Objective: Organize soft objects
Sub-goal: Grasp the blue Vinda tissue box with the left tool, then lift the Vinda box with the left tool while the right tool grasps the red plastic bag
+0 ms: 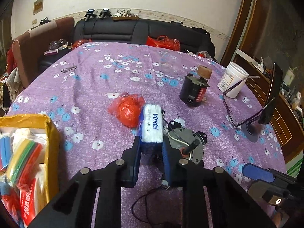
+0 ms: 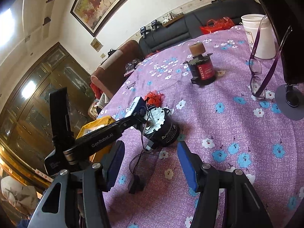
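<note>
A white "Vinda" tissue pack with blue ends is clamped at its near end between the blue pads of my left gripper, which is shut on it just above the purple flowered tablecloth. A crumpled red plastic bag lies right behind the pack. At the left, a yellow box holds coloured sponges and packets. My right gripper hovers open over the cloth with nothing between its pads; one of its fingers shows at the lower right.
A black motor with wires lies just right of the tissue pack. A second motor, a white tub, purple glasses and a black panel on a stand stand at the right.
</note>
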Demonstrator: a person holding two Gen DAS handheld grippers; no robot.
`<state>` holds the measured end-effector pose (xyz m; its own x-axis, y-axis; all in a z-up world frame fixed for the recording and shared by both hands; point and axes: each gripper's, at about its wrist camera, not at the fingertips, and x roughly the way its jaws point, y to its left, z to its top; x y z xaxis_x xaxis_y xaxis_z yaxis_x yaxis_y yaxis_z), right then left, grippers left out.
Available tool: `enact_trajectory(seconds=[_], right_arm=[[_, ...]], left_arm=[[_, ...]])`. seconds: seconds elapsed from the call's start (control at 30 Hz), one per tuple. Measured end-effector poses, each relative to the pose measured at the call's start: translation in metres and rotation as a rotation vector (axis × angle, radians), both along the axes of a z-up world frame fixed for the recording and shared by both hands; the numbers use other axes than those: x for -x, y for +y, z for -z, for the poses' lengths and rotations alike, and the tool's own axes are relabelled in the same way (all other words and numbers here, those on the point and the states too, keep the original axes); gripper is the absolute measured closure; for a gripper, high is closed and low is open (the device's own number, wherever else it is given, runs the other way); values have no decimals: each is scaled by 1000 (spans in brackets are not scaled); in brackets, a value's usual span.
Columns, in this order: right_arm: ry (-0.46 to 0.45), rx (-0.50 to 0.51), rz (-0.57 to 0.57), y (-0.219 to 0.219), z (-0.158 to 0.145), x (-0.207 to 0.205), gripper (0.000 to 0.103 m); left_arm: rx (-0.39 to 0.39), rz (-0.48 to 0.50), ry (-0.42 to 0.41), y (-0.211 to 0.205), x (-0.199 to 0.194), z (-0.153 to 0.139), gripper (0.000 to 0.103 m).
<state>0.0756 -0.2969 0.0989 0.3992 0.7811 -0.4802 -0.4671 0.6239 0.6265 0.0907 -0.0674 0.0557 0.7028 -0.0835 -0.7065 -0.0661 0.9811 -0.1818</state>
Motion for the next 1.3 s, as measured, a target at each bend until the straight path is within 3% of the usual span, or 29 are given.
enact_trajectory(seconds=[0.2,0.33,0.37,0.43,0.67,0.9,1.1,1.3], right_arm=[[-12,-2,-5,1,-3,2,41],[-19,5,-9,2,-3,3,41],[-19,6,-12,3,-3,3,41],[-17,7,-16,4,-2,2,41],[-29,11,-15,4,-4,3,41],[-58,12,3,0,-10,8,41],[-86,-13,25,-10,-22,12,41],[-166,-43,44,-23,-49,22,41]], left_arm=[[-20,-20,31,0,-4,3,82],[-12,-49,28,3,-6,4,72],[-4,-53,28,4,-6,4,73],[17,-59,40,7,-9,4,85],[73,-70,11,11,7,-10,85],[104,-58,-103,8,63,-67,85],[98,-8,-243,-12,121,-145,85],[43,70,-375,-43,175,-227,85]])
